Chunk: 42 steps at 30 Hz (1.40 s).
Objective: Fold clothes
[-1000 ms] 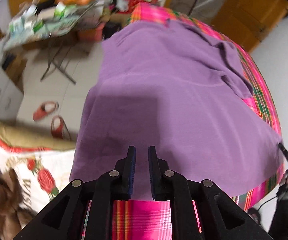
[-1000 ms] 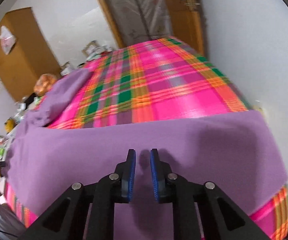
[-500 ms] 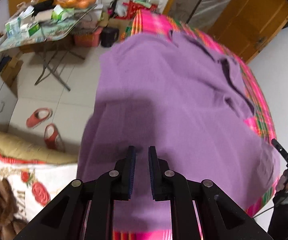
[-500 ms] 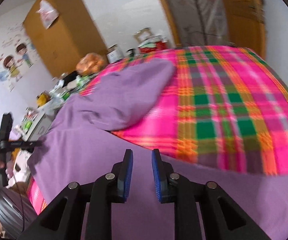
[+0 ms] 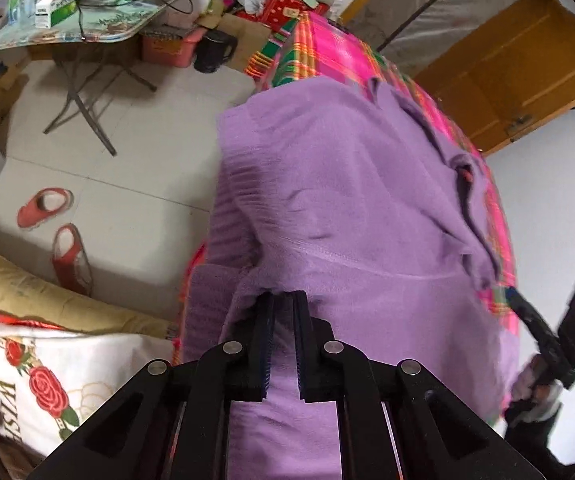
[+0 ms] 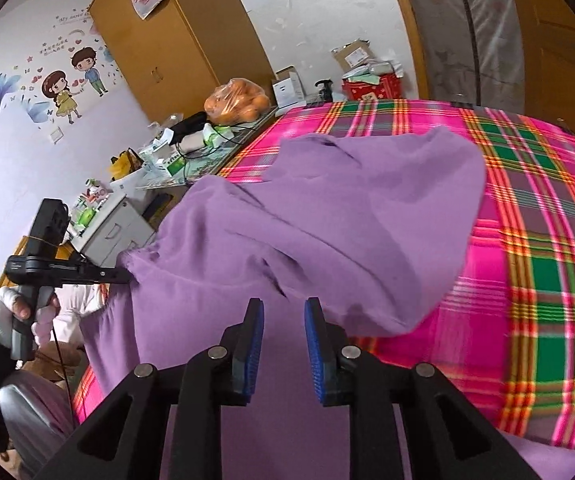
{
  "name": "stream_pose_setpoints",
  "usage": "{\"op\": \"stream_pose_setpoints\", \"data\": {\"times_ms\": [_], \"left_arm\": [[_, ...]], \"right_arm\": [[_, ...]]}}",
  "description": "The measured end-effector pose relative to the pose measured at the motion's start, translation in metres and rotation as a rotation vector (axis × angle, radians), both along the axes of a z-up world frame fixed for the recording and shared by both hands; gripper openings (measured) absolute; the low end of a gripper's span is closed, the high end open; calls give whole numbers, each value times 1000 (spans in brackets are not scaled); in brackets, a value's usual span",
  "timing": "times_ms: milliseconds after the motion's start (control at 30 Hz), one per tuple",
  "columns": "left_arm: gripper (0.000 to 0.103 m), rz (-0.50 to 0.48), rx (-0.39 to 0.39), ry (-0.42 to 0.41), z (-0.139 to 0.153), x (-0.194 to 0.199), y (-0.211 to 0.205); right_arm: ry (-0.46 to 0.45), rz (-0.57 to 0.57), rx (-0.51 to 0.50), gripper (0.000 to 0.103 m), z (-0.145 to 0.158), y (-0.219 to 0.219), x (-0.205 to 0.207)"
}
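A purple garment (image 5: 347, 200) lies spread over a bed with a pink and green plaid cover (image 6: 547, 240). My left gripper (image 5: 283, 298) is shut on a bunched edge of the garment near the bed's side. The right wrist view shows that left gripper (image 6: 125, 276) pulling the cloth up into a peak, with the garment (image 6: 327, 220) folding back over itself. My right gripper (image 6: 283, 304) hovers over the near part of the garment with its blue pads apart; the cloth shows flat beneath the gap. In the left wrist view the right gripper (image 5: 513, 294) sits at the garment's far edge.
A cluttered folding table (image 5: 79, 28) and red slippers (image 5: 43, 208) stand on the tiled floor left of the bed. A rose-print pillow (image 5: 47, 380) lies near my left gripper. A white drawer cabinet (image 6: 107, 228) and wooden wardrobe (image 6: 167, 40) line the wall. A hand (image 6: 19, 308) holds the left gripper.
My left gripper has shut on the garment's edge and lifted it, folding the cloth toward the bed's middle. My right gripper swung left and its pads stand slightly wider apart.
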<state>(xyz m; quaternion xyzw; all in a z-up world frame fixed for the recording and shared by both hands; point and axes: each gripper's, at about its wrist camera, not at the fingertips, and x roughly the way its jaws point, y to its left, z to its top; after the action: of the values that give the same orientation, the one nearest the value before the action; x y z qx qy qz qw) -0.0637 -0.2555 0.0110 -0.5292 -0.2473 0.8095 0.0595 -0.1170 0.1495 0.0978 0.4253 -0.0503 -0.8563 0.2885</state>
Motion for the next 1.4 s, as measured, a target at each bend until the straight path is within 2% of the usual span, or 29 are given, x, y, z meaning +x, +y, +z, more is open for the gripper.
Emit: {"op": "stream_pose_setpoints", "data": {"times_ms": [67,167,200,333,400,433,533,600,700,867,1000,1100,1233,1400], "left_arm": [[20,-1,1,29,10,8,-1],[23,-3,3,72,25,19,-4],[24,-1,2,69,25,22,-5],[23,3,-47,-38,-3,30,-3],[24,-12,-132,-33,0,38,3],[24,-15,-145,-40,-2,42,4],[30,-8,-149,-60,-8,49,0],[28,33,-149,-36,-2,55,-9],[27,85,-110,20,6,53,-21],[28,68,-65,76,12,46,-19],[28,54,-29,118,15,40,-18],[28,41,0,117,10,25,-17],[29,17,27,114,2,6,-16],[27,49,149,71,-11,-6,-30]], "right_arm": [[7,14,-2,22,4,-7,-3],[33,47,5,23,11,-23,-9],[41,62,7,24,13,-28,-11],[78,164,63,25,16,-74,-24],[97,202,94,25,17,-95,-33],[105,209,103,25,17,-101,-35],[120,249,125,25,18,-126,-49],[128,267,135,26,19,-136,-56],[141,310,169,30,14,-158,-75],[125,335,230,31,-2,-189,-116],[84,335,188,31,-13,-198,-137],[49,327,167,32,-20,-201,-147],[50,336,178,32,-22,-201,-144],[69,331,166,32,-10,-193,-135]]}}
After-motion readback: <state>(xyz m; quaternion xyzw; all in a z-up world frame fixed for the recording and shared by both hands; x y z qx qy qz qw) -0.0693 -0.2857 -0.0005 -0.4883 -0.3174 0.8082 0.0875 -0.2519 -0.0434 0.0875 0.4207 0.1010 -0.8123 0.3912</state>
